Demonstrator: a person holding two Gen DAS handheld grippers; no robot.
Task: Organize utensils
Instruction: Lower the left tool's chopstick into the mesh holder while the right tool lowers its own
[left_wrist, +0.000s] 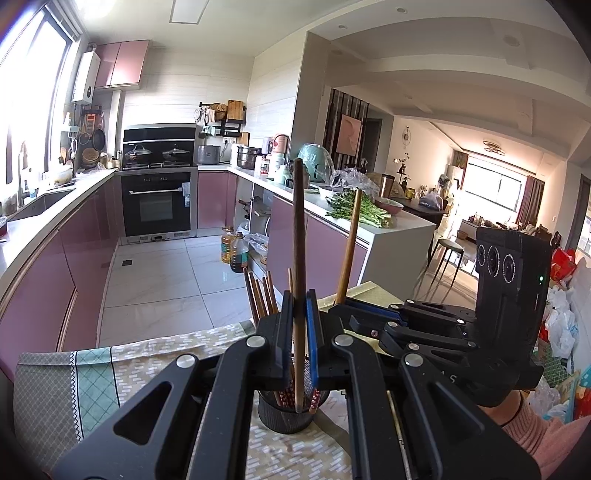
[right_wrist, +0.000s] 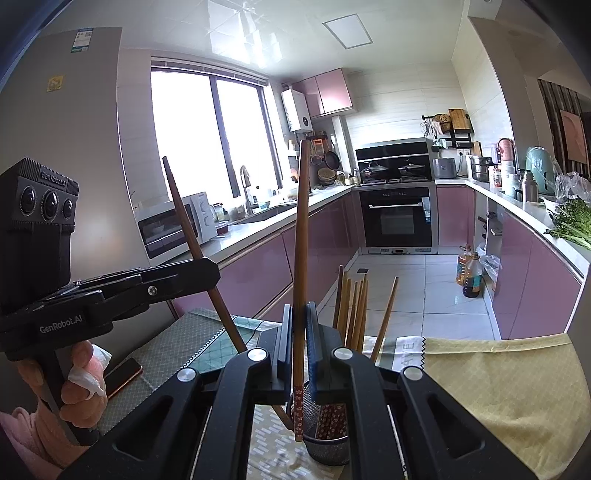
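My left gripper (left_wrist: 299, 325) is shut on a dark brown chopstick (left_wrist: 298, 240) that stands nearly upright, its lower end down at the rim of a dark mesh holder (left_wrist: 291, 410). Several chopsticks (left_wrist: 260, 295) lean in that holder. The right gripper (left_wrist: 340, 306) comes in from the right, clamping a lighter chopstick (left_wrist: 349, 243). In the right wrist view my right gripper (right_wrist: 299, 325) is shut on a brown chopstick (right_wrist: 301, 240) with a red patterned end, held over the holder (right_wrist: 327, 439). The left gripper (right_wrist: 210, 273) holds its tilted chopstick (right_wrist: 188, 229) at the left.
The holder stands on a table under a patterned cloth (left_wrist: 74, 387) and a yellow cloth (right_wrist: 498, 387). A phone (right_wrist: 123, 374) lies by the person's hand (right_wrist: 81, 376). Beyond the table edge are tiled floor, oil bottles (left_wrist: 234, 251) and pink cabinets.
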